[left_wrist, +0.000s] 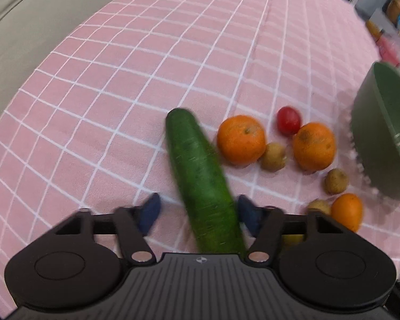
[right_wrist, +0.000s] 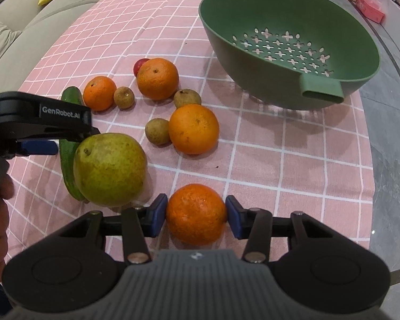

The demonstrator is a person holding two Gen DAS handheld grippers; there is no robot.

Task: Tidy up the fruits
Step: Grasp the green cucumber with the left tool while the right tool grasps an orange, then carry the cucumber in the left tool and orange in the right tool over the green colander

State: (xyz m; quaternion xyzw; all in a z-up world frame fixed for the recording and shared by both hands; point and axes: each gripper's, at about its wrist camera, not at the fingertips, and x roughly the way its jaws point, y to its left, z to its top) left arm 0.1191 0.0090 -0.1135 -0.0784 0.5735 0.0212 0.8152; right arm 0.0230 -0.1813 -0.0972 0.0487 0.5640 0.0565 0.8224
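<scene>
We count four round oranges [right_wrist: 195, 217], three small brown longans [right_wrist: 157, 131], one green pear [right_wrist: 110, 169], one cucumber [left_wrist: 202, 184], one red tomato [left_wrist: 288, 120], one green perforated colander [right_wrist: 290, 42].

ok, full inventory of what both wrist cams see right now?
oranges: 4, orange; three loose on the cloth, one between the right fingers
longans: 3, tan-brown, among the oranges
cherry tomato: 1, red, behind the far orange
pear: 1, yellow-green, near left
cucumber: 1, dark green, between the left fingers
colander: 1, green, empty, far right
tablecloth: 1, pink check
sofa: 1, beige, left
left gripper: open around cucumber
right gripper: pads against orange
</scene>
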